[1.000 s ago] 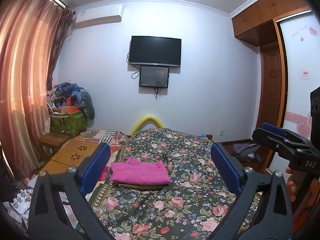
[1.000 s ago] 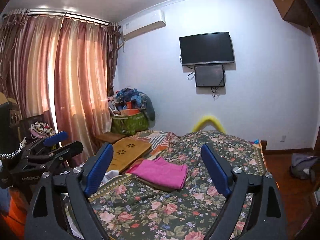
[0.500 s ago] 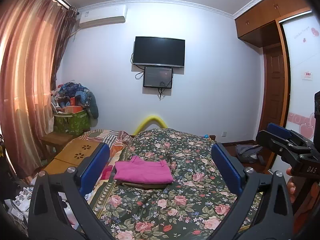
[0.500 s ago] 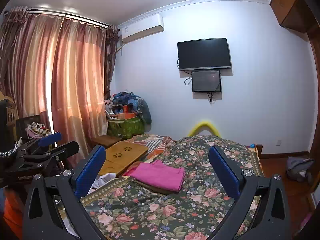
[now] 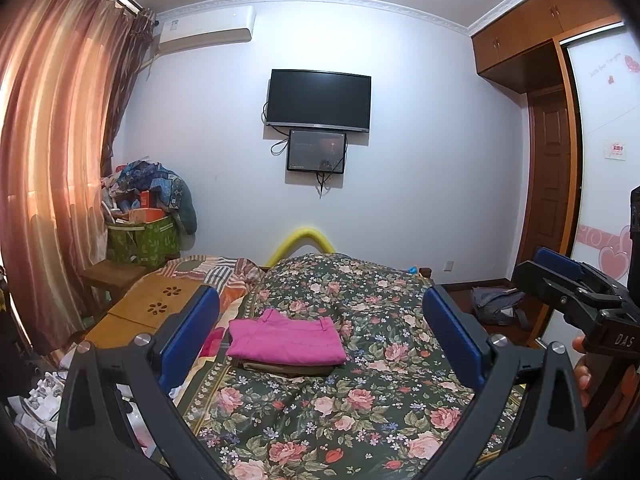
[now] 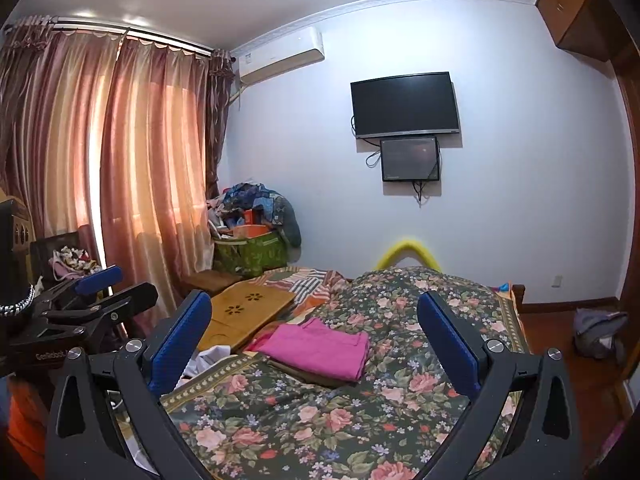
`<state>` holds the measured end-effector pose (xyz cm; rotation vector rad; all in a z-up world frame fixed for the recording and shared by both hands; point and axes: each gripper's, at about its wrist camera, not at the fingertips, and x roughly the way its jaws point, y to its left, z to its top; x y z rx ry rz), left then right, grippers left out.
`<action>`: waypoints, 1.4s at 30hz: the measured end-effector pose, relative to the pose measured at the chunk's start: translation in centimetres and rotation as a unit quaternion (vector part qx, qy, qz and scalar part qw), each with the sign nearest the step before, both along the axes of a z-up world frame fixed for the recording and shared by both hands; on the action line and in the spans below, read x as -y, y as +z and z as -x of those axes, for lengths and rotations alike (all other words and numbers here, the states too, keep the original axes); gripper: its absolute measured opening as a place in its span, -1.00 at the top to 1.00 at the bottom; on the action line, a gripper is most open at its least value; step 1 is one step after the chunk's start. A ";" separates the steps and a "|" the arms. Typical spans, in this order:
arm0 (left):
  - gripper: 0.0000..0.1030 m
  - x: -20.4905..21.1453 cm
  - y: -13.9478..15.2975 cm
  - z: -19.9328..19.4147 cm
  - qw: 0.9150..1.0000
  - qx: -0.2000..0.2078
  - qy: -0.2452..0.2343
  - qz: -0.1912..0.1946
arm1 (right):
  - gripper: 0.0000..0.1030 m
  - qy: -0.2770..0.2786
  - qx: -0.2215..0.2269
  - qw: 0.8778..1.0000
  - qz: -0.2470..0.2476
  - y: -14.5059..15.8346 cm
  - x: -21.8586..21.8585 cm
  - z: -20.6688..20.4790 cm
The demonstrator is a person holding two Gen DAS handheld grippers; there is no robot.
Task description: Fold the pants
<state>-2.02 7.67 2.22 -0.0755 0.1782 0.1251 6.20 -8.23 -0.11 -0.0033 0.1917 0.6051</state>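
A folded pink pair of pants (image 5: pixel 286 340) (image 6: pixel 316 346) lies flat on top of a folded brown garment (image 5: pixel 288 369), on the left part of the floral bed cover (image 5: pixel 360 400). My left gripper (image 5: pixel 320 300) hovers in front of the stack, well short of it, open with nothing between its blue pads. My right gripper (image 6: pixel 314 304) is held beside it at the same height, jaws spread wide and empty. Each gripper shows at the edge of the other's view: the right gripper (image 5: pixel 568 292) with a hand under it, the left gripper (image 6: pixel 100 292).
A wooden lap table (image 5: pixel 148 312) (image 6: pixel 244 312) lies along the bed's left side, next to the stack. Behind it stand a stool and a green bag (image 5: pixel 140 240) piled with clothes. Curtains hang on the left. A grey bag (image 5: pixel 496 308) lies on the floor by the wardrobe.
The right gripper's jaws have spread wider. Both views have shifted only slightly. The pink pants lie where they were.
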 end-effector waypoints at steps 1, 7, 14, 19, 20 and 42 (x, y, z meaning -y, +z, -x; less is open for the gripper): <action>-1.00 0.0 0.0 0.0 1.000 -0.001 0.000 0.001 | -0.99 0.001 -0.001 1.000 -0.001 0.0 0.0 0.0; -1.00 0.2 -0.1 -0.2 1.000 -0.002 -0.003 0.001 | -0.99 0.001 -0.003 1.000 -0.005 0.1 0.1 0.0; -1.00 0.5 0.0 -0.1 1.000 0.000 -0.008 -0.002 | -0.99 0.003 -0.006 1.000 -0.005 0.1 0.0 -0.1; -1.00 0.6 0.1 -0.1 1.000 0.001 -0.010 -0.002 | -0.99 0.001 -0.009 1.000 -0.006 0.2 0.1 -0.3; -1.00 0.6 0.1 -0.1 1.000 0.001 -0.010 -0.002 | -0.99 0.001 -0.009 1.000 -0.007 0.1 0.1 -0.3; -1.00 0.0 0.2 -0.4 1.000 -0.008 -0.018 0.008 | -0.99 -0.004 -0.013 1.000 -0.006 0.1 0.3 -0.2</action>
